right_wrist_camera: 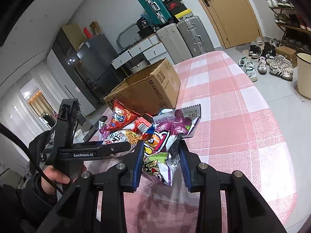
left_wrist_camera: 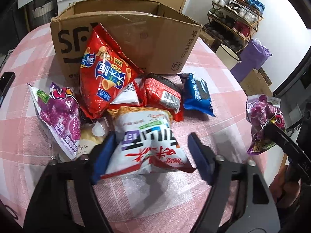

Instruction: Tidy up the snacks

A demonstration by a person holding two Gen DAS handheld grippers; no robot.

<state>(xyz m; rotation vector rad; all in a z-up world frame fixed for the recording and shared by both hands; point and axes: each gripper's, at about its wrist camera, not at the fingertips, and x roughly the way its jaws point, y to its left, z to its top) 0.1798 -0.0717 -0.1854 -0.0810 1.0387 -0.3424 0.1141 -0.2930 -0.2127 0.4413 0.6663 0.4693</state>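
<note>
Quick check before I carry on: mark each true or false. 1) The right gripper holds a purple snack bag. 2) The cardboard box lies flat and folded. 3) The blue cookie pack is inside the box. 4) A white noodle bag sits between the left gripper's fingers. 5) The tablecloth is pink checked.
1) True: the right gripper is shut on the purple bag.
2) False: the box stands open on the table.
3) False: the blue pack lies on the tablecloth beside the box.
4) True: the noodle bag is between the left gripper fingers.
5) True.
</note>
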